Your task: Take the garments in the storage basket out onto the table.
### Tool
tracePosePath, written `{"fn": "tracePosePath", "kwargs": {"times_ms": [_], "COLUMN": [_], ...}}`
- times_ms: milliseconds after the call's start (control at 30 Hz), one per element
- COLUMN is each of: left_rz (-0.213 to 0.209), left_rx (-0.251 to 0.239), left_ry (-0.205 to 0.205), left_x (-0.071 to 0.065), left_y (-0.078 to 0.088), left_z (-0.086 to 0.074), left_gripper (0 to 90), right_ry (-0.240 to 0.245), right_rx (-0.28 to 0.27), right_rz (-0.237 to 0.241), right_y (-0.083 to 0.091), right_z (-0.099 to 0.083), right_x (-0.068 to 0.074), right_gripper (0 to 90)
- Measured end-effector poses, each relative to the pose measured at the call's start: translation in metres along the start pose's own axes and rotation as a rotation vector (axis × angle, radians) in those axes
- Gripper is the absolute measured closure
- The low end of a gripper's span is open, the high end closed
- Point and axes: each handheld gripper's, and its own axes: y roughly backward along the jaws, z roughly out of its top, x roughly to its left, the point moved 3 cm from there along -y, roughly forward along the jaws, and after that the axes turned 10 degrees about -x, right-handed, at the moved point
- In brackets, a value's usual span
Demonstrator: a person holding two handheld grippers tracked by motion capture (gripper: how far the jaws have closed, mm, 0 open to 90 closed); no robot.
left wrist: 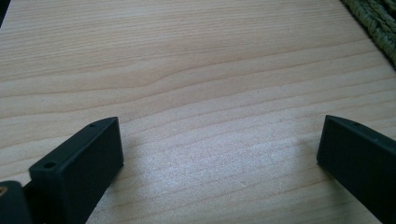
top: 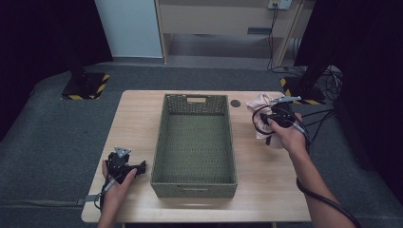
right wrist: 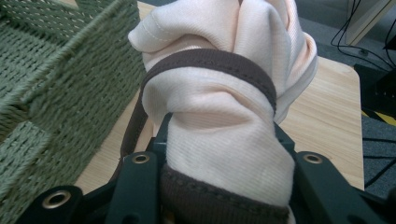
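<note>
The right hand-held gripper sits at about 2 o'clock on the tabletop, just beside the right wall of the green woven basket. Its jaws are clamped on a bunched pale peach garment with dark brown trim. In the right gripper view the garment rises straight out from between the two black jaws, at 12 o'clock from them; its lower end is pinched between the pads, and a brown trim band loops across the wad above the grip. The basket wall stands at 9 to 10 o'clock of the garment in that view, near it; whether cloth and wicker touch cannot be told. In the high view the garment bulges out at 11 o'clock of the right hand-held gripper, over the far right part of the tabletop, outside the basket. A small dark round disc lies on the tabletop between the basket's far right corner and the garment.

The left hand-held gripper rests at about 8 o'clock on the tabletop, just beside the basket's near left corner. In the left gripper view its jaws stand wide apart with bare wood between them, gripping nothing; a corner of the basket shows at 1 o'clock.
</note>
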Motion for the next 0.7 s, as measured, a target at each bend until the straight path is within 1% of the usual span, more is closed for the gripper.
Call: {"fn": "tracePosePath", "kwargs": {"times_ms": [267, 700], "left_rz": [0.0, 0.0], "left_rx": [0.0, 0.0], "left_ry": [0.0, 0.0], "left_x": [0.0, 0.0], "left_y": [0.0, 0.0], "left_z": [0.0, 0.0], "left_gripper": [0.0, 0.0], "right_ry": [-0.009, -0.016], "right_rx": [0.015, 0.038], "right_rz": [-0.001, -0.001], "right_y": [-0.012, -0.024], "right_z": [-0.012, -0.023], "right_x": [0.0, 0.003], "right_gripper": [59.4, 59.3]}}
